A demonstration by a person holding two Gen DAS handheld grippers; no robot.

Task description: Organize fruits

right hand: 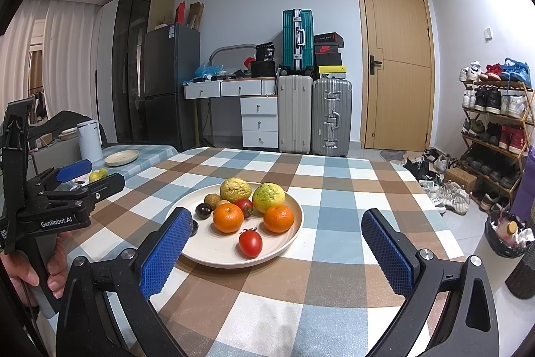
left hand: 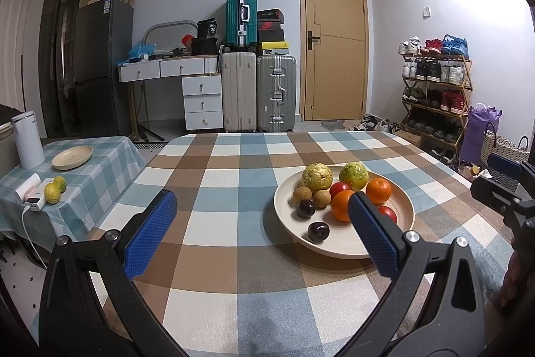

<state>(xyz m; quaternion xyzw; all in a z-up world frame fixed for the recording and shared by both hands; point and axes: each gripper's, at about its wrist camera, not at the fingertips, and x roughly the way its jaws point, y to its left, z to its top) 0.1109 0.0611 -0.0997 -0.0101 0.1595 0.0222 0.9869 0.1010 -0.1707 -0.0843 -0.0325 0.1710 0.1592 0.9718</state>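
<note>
From the left wrist camera, the left gripper (left hand: 262,223) hangs above the checked tablecloth (left hand: 214,223) with its blue pads spread wide and nothing between them. Just ahead and to the right sits a cream plate (left hand: 406,209) heaped with fruit: two bumpy yellow-green fruits (left hand: 317,175) at the back, two oranges (left hand: 378,190) in front of them, a red tomato (left hand: 338,188) between, two small brown round fruits (left hand: 302,194), and two dark purple ones (left hand: 318,231) nearest the camera. Another bit of red (left hand: 388,212) peeks out behind the right-hand pad (a second tomato, by the look of it). Off to the left, a smaller side table (left hand: 100,163) in a green check carries an empty shallow cream dish (left hand: 72,157), a white kettle-like jug (left hand: 28,139), and two yellow-green citrus fruits (left hand: 55,189) beside a white power bank (left hand: 33,204). At the far right edge the right gripper's black body shows, too cut off to read from here.

From the right wrist camera, the right gripper (right hand: 279,251) is likewise spread open and empty, hovering over the table's near edge. The plate (right hand: 294,233) lies between its pads in view, a little left of centre, and the second tomato (right hand: 250,243) is plain here, alone at the front of the plate. At the left edge a hand (right hand: 50,270) grips the handle of the left gripper, whose blue pads stand apart. Beyond it are the side table, the empty dish (right hand: 121,157) and one citrus (right hand: 97,175).
</note>
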